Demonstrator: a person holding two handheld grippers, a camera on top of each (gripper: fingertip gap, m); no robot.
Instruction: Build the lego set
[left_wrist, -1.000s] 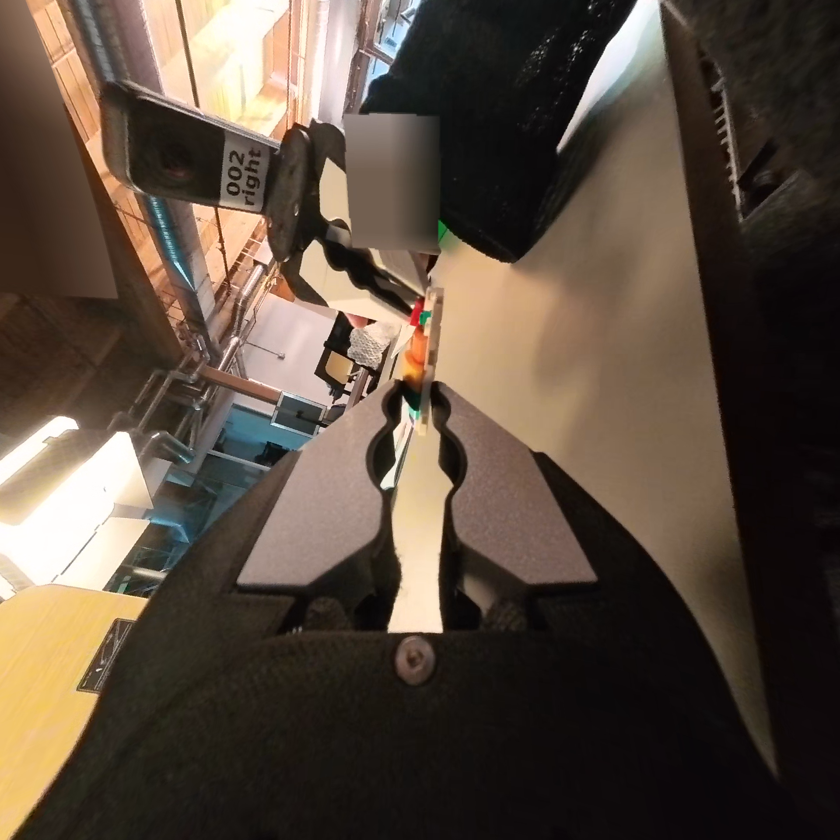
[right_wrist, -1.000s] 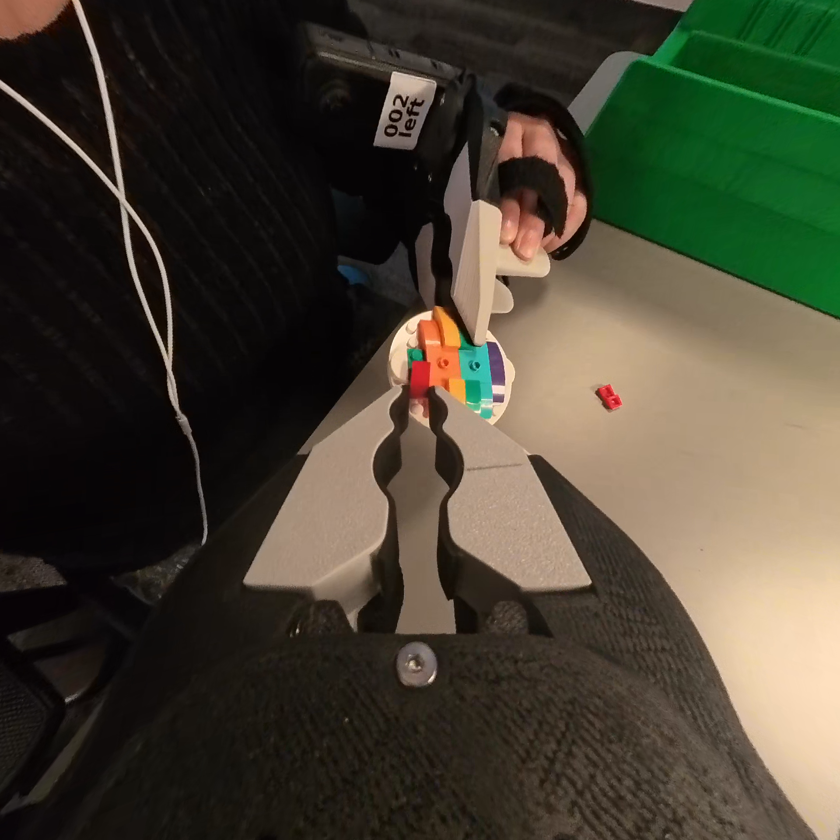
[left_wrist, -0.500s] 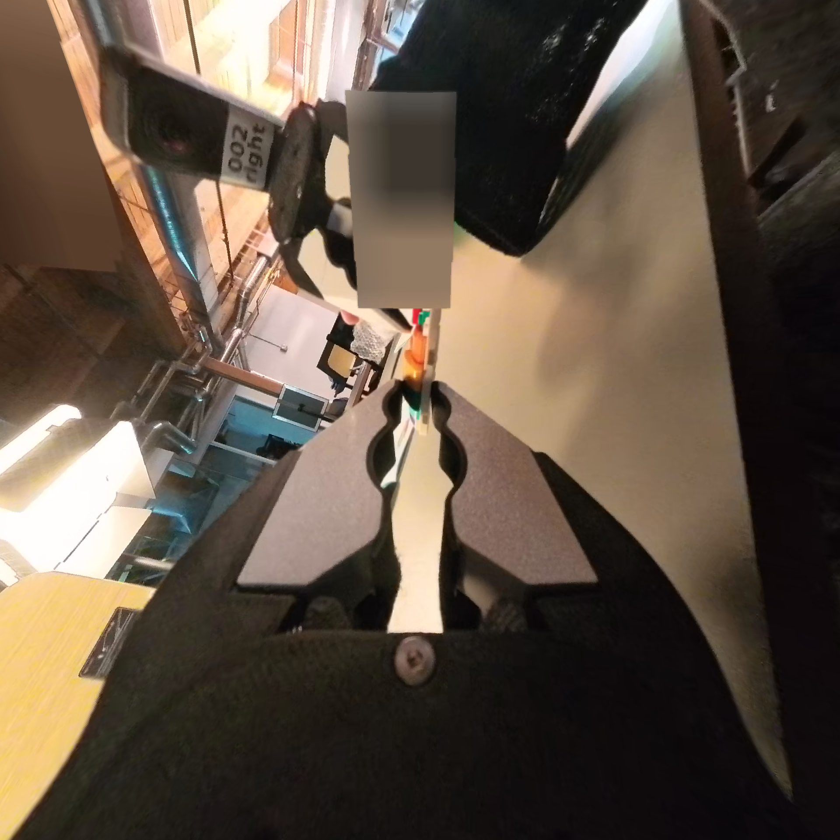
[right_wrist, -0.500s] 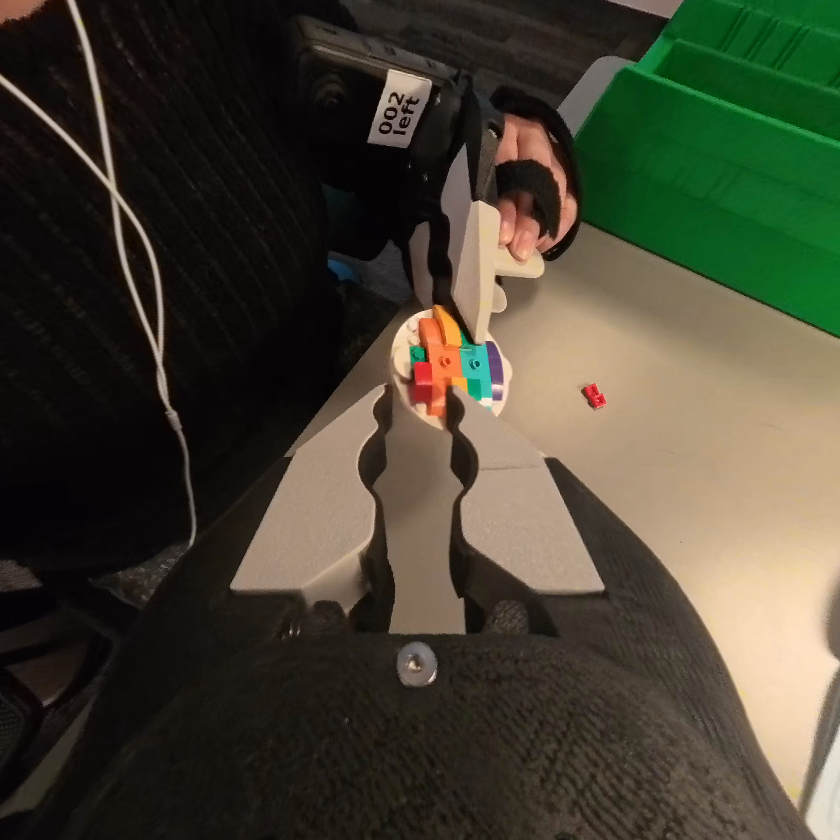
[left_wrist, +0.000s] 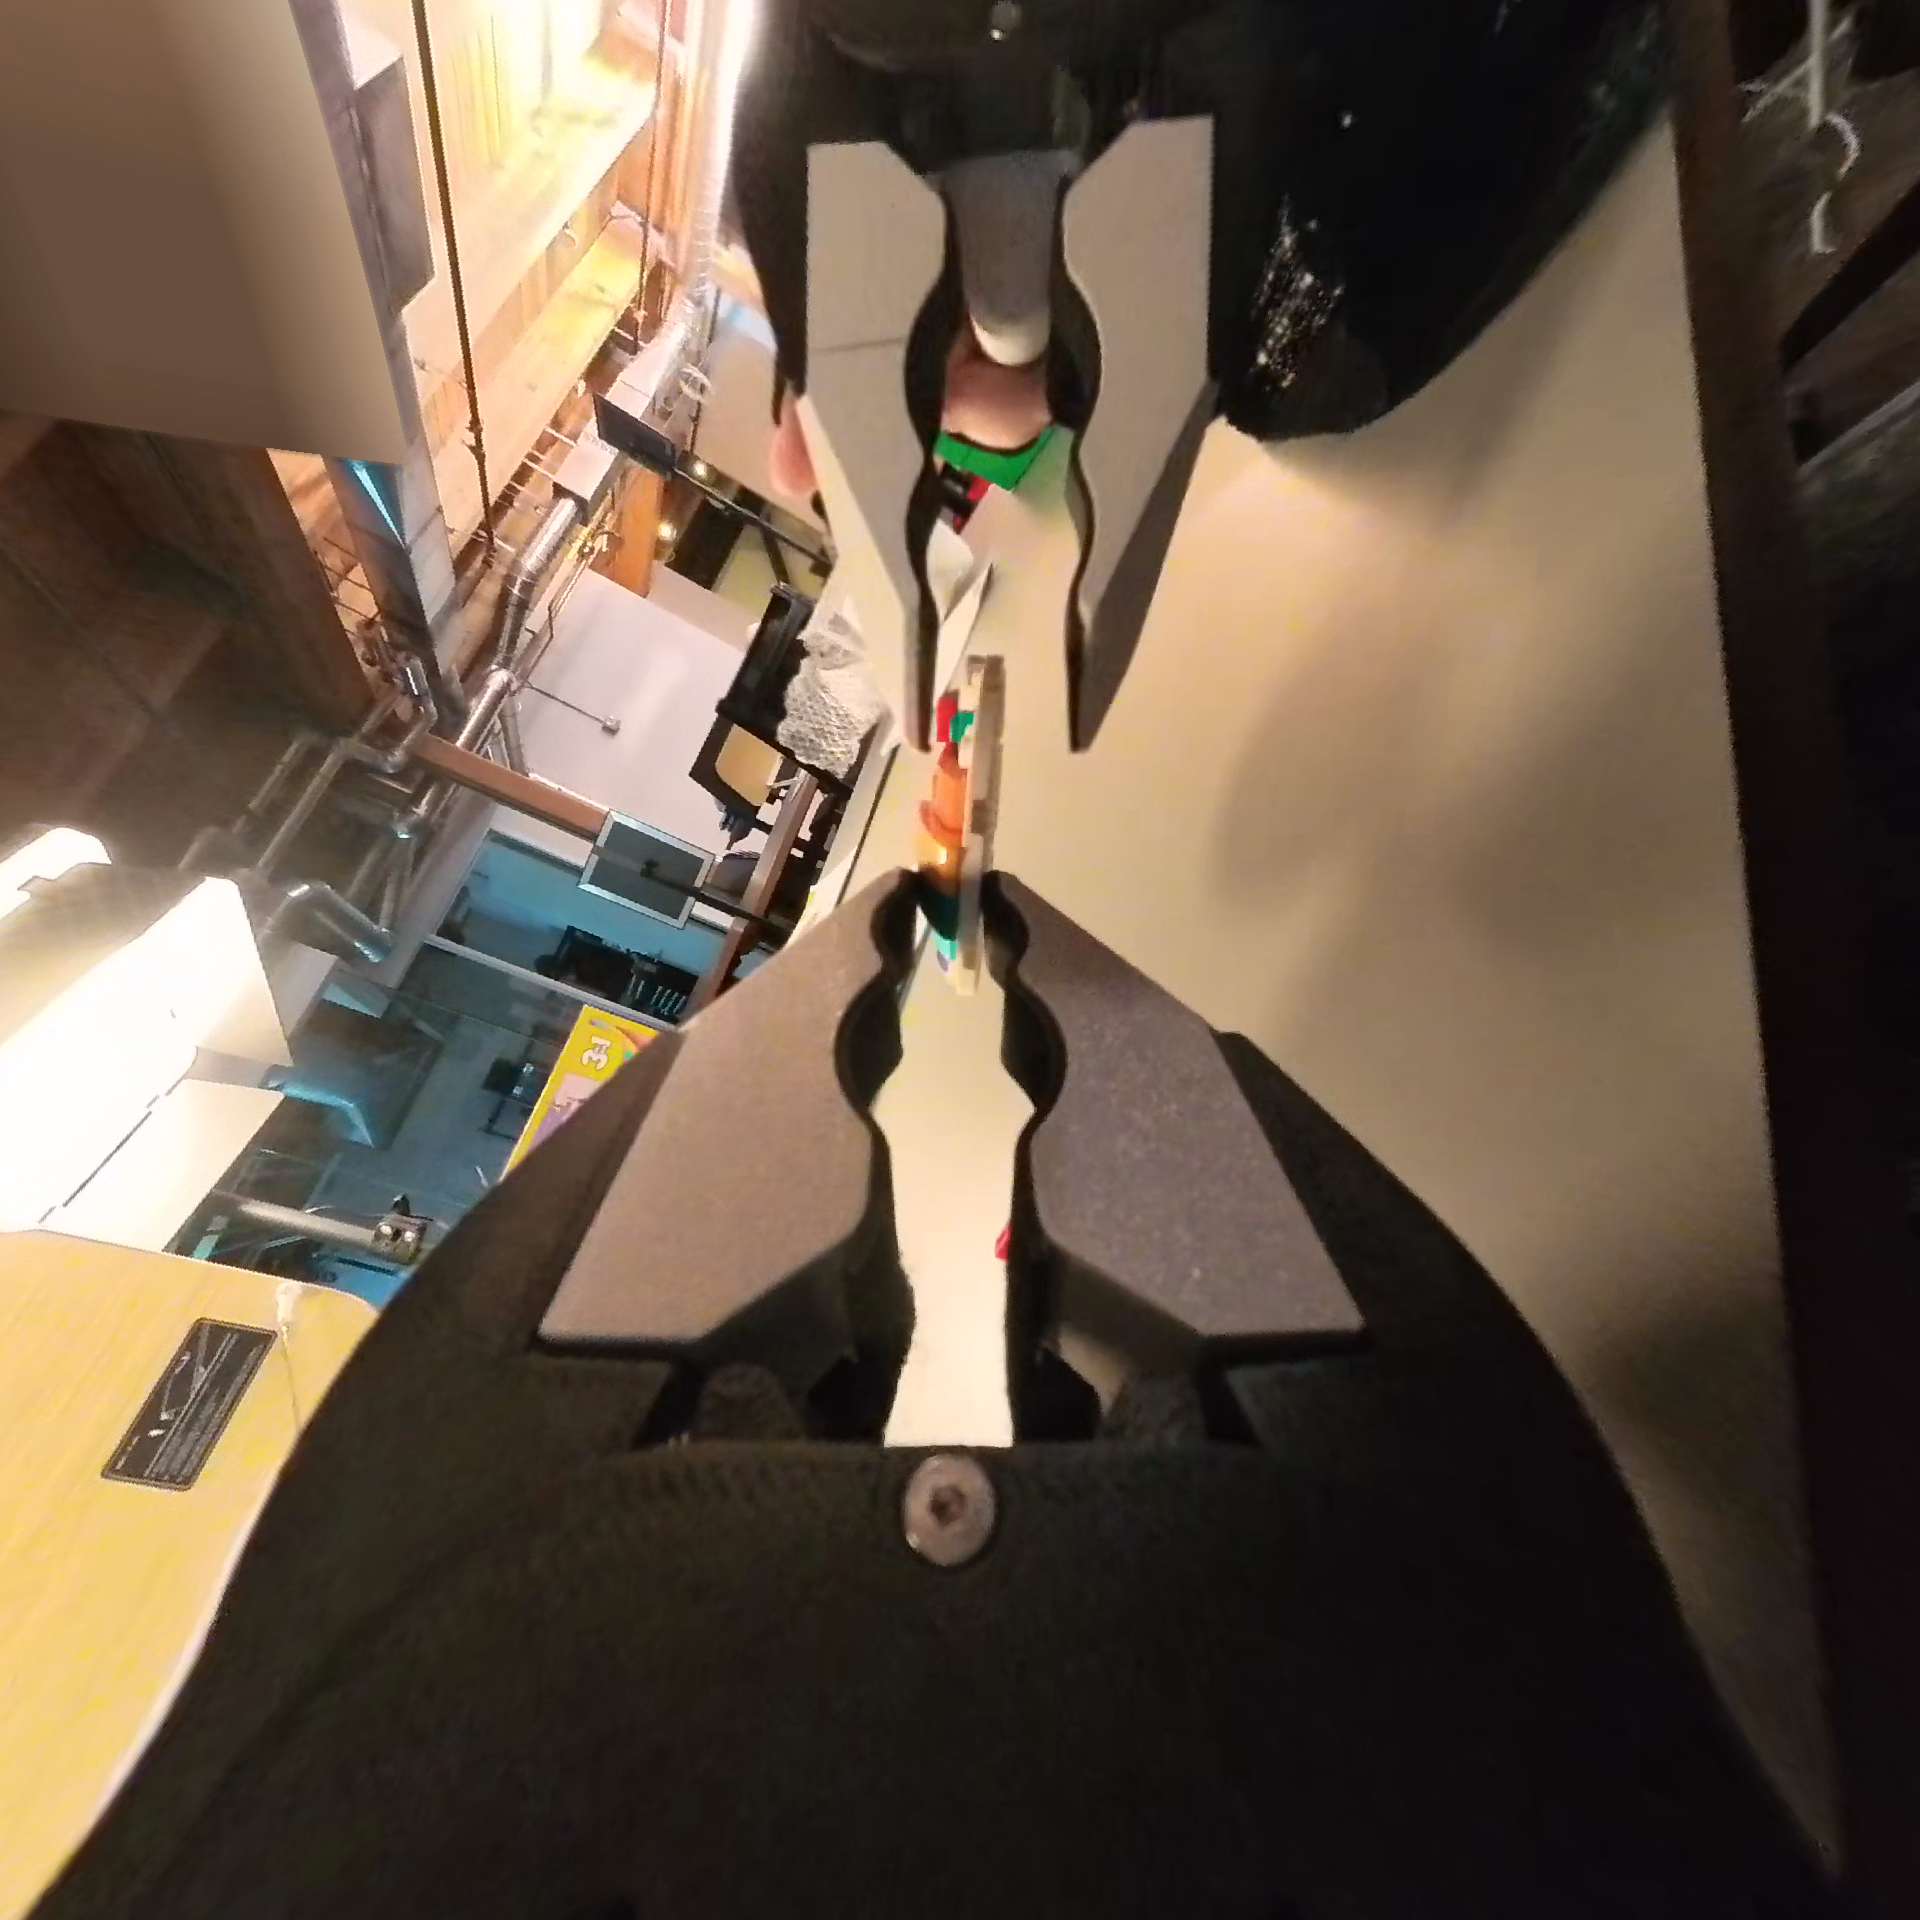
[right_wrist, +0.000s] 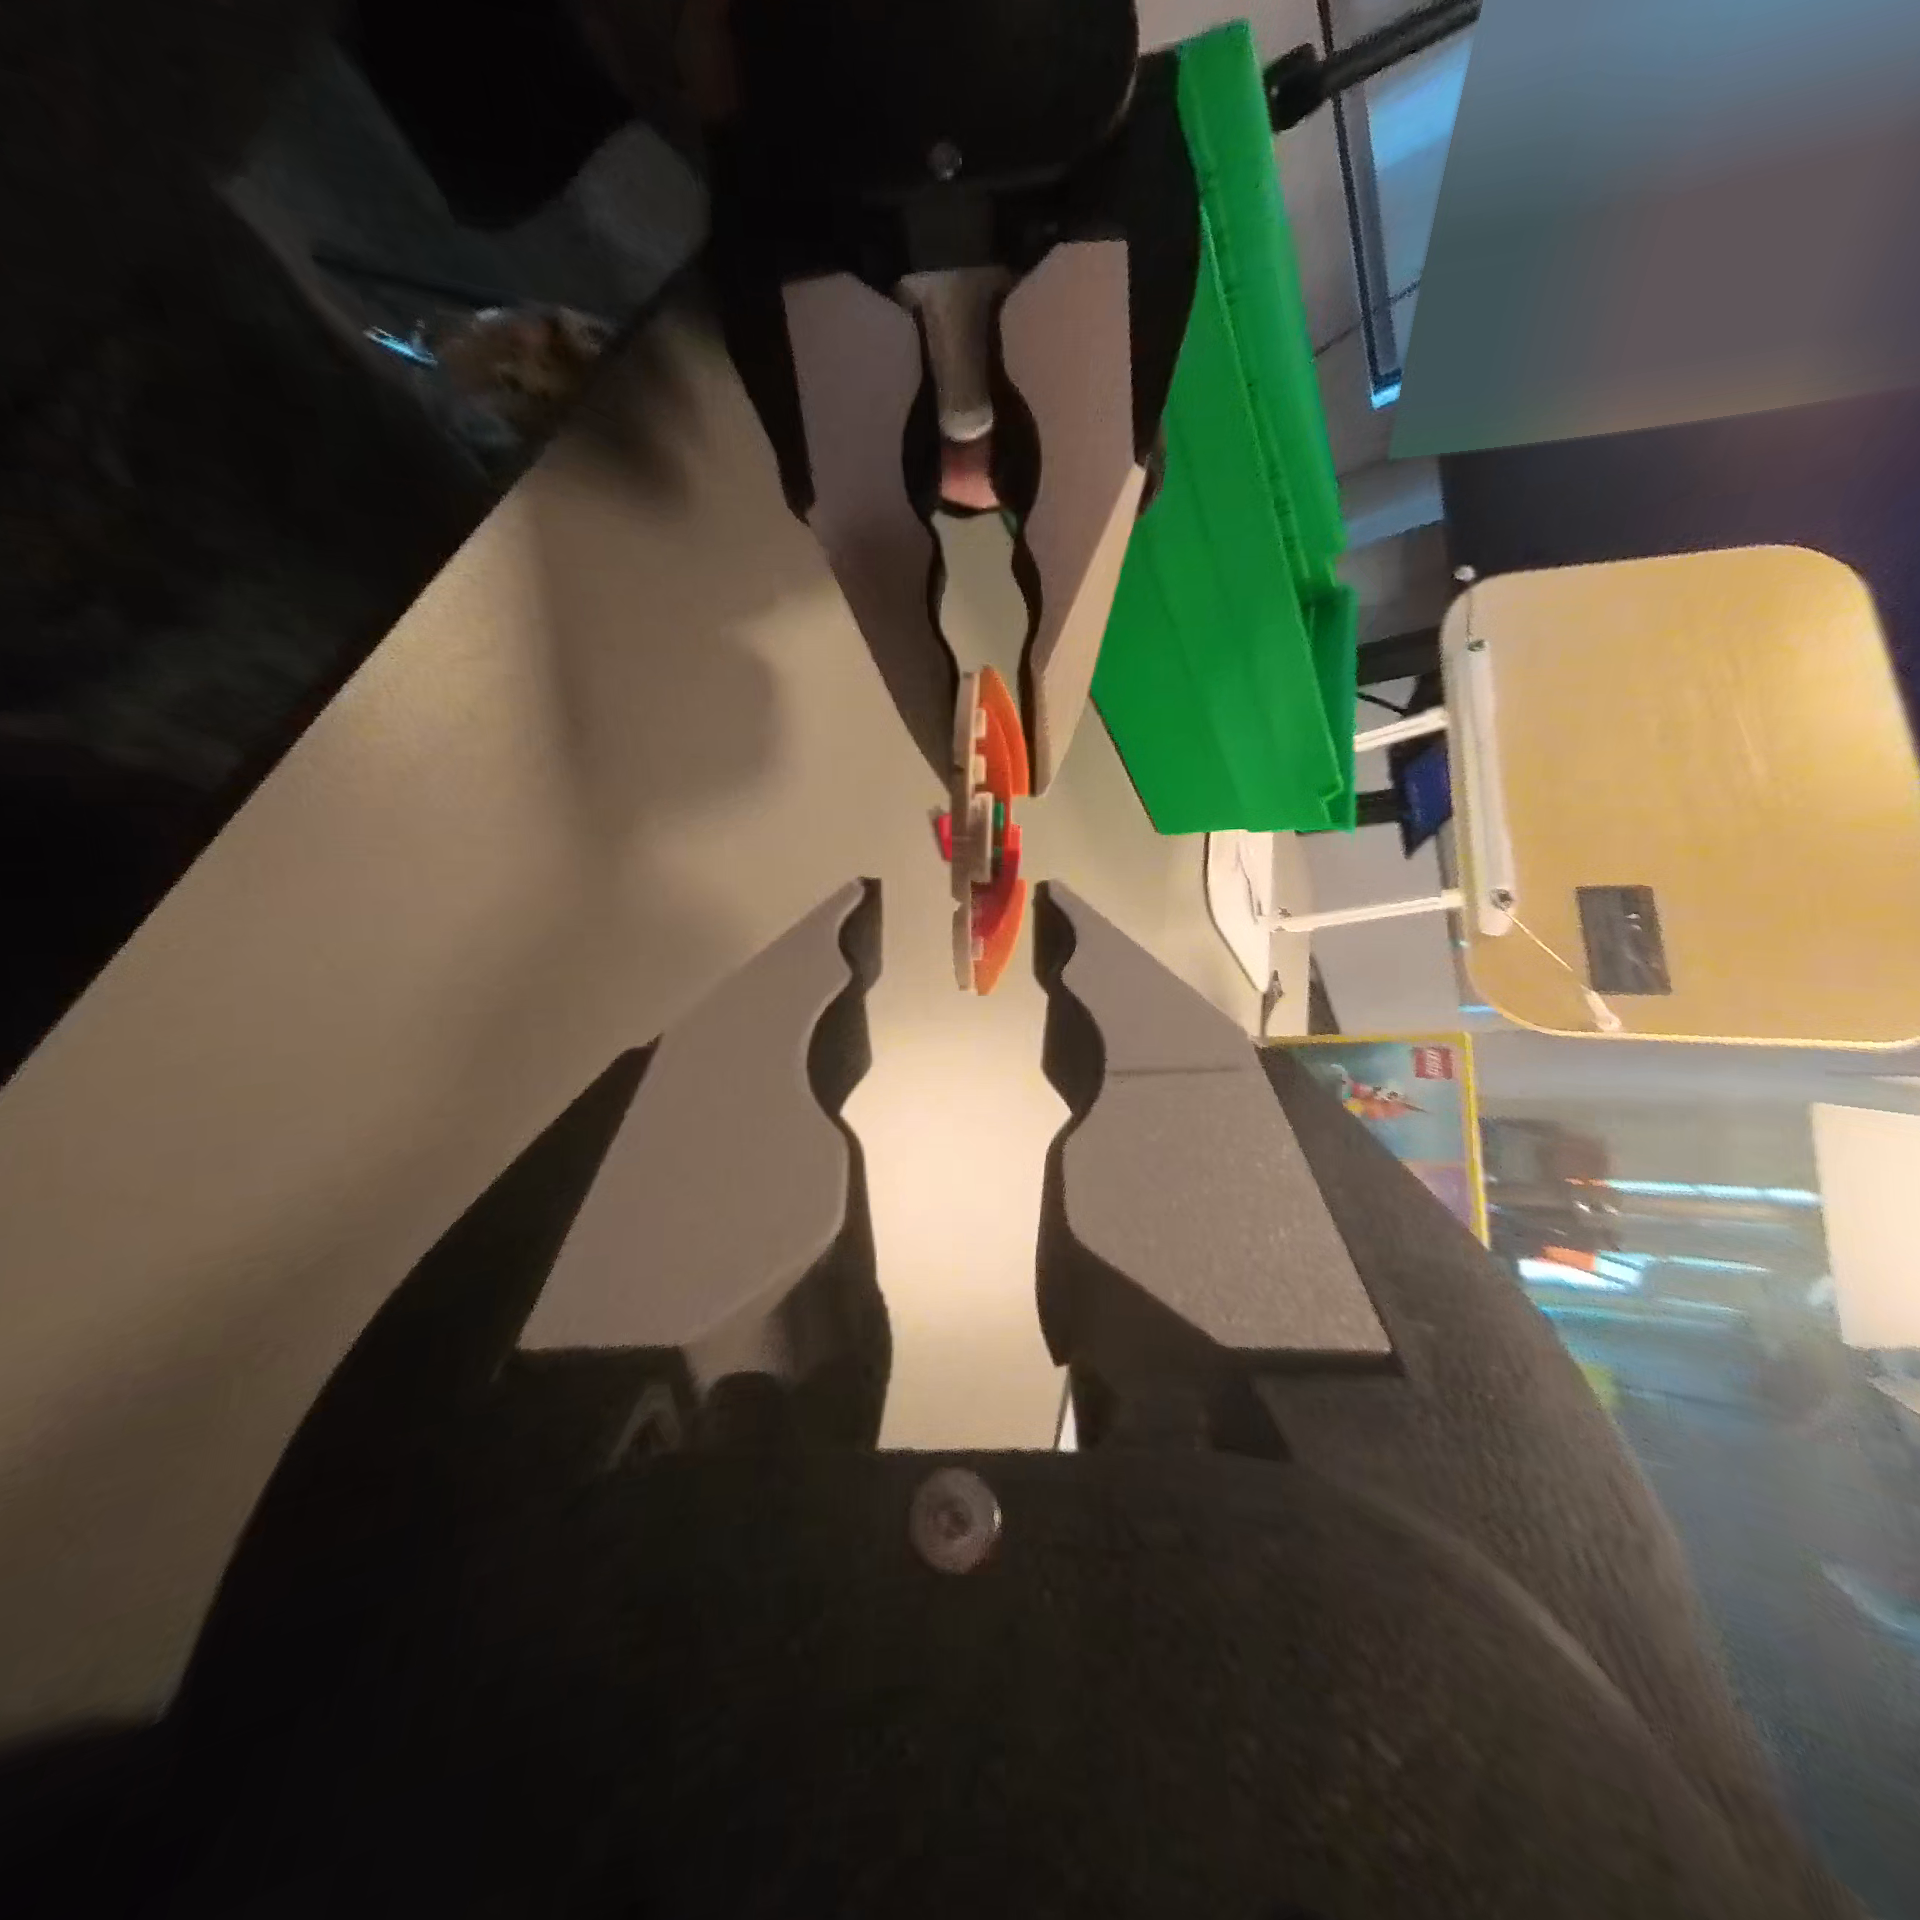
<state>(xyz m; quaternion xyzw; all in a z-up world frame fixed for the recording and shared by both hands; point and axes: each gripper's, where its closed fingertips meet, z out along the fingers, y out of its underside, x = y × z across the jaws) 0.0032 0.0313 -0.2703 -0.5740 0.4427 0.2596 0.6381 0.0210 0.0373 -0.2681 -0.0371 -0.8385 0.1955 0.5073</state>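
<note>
Left gripper (left_wrist: 951, 899) pinching the near edge of the lego disc (left_wrist: 964, 821), held edge-on above the table (left_wrist: 1351, 831). Right gripper (right_wrist: 951, 899) spread wide, fingertips either side of the disc's far edge, apparently not touching. Half a second ago, narrower and facing the studded top; now rotated edge-on, directly opposite the left.

Pale grey round lego plate (right_wrist: 974, 821) edged with orange, red and teal bricks, light grey fingers (right_wrist: 748, 1101) on black-bodied hand-held gripper (right_wrist: 951, 904), bright green bin (right_wrist: 1226, 582), beige worktop (right_wrist: 468, 831), yellow-wood tabletop (right_wrist: 1683, 790), purple-and-yellow box (right_wrist: 1392, 1122)
</note>
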